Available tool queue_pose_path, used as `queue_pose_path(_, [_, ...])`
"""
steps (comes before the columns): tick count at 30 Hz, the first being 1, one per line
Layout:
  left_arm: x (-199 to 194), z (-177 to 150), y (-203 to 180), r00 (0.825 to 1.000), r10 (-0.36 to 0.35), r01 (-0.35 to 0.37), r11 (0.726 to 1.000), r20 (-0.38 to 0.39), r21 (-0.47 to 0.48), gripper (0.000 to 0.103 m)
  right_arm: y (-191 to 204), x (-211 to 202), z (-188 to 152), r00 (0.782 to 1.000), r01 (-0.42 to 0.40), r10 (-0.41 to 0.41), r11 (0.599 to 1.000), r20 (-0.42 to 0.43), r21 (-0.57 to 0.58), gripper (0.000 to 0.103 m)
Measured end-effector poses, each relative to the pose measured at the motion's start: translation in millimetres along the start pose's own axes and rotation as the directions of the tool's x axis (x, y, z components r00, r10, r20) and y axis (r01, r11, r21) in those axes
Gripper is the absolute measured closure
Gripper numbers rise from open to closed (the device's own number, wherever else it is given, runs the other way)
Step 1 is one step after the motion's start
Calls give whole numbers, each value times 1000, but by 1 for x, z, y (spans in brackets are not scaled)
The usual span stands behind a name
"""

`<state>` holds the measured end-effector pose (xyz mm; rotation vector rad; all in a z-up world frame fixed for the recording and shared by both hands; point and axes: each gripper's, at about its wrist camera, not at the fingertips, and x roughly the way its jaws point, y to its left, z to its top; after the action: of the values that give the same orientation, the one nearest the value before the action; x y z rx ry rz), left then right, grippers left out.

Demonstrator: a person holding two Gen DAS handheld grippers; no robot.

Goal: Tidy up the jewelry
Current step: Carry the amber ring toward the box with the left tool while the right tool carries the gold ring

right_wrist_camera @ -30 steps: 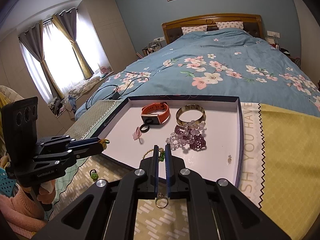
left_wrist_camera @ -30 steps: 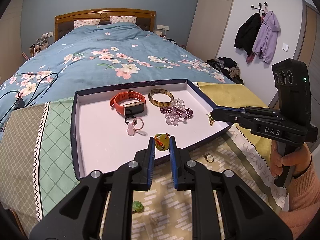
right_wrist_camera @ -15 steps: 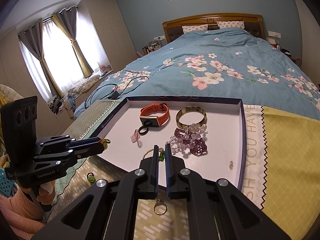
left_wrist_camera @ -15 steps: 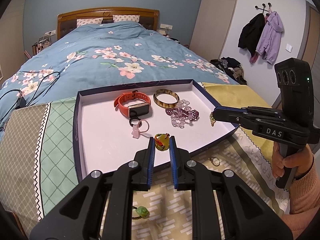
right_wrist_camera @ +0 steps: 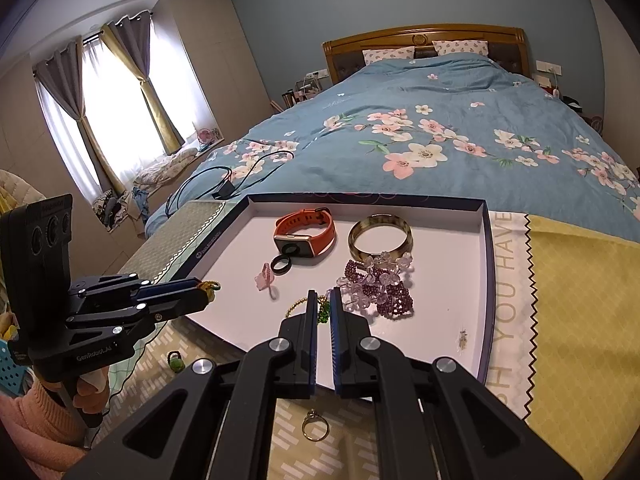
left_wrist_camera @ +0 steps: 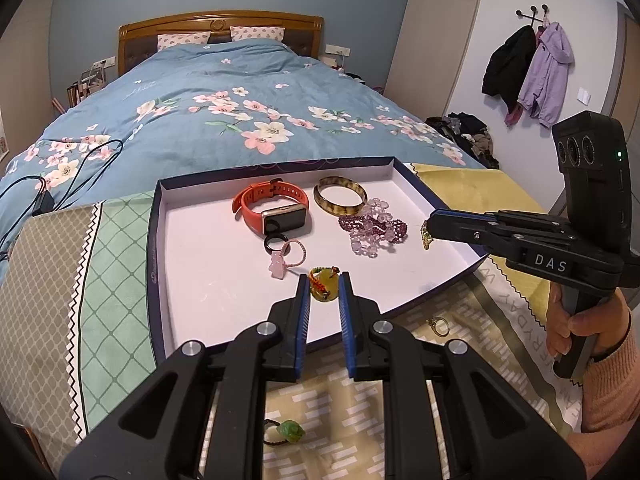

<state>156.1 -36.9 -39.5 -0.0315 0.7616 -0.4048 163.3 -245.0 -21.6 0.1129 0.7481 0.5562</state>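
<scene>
tray (left_wrist_camera: 158, 240), white floor, dark rim, holds left to right: orange watch (left_wrist_camera: 272, 206) with strap lying crosswise, black ring (left_wrist_camera: 275, 242), pink charm ring (left_wrist_camera: 286, 258), amber bangle (left_wrist_camera: 340, 200), purple bead bracelets (left_wrist_camera: 374, 230). left gripper (left_wrist_camera: 324, 286) pinches yellow pendant (left_wrist_camera: 322, 283) over tray's near edge. right gripper (right_wrist_camera: 324, 304), marked "das", clamps gold chain (right_wrist_camera: 298, 305) over tray. gold ring (right_wrist_camera: 315, 428) and green ring (left_wrist_camera: 286, 432) on cloth outside tray.

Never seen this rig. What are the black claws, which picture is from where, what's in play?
No robot: a person holds two handheld grippers, each with a fisheye camera looking along its fingers. In the left wrist view, the left gripper holds a yellow-green pendant over the tray. In the right wrist view, the right gripper holds a gold chain with green beads. The tray holds an orange watch, a bangle and beaded bracelets. A gold ring and a green ring lie on the cloth outside.
</scene>
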Motion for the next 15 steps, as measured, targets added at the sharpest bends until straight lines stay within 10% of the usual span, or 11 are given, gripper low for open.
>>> queue_pose_path(15, [4, 1, -1, 1000, 3, -3, 1000, -5, 3, 88, -8, 7, -1, 1000, 7, -7, 1000, -9, 11, 98])
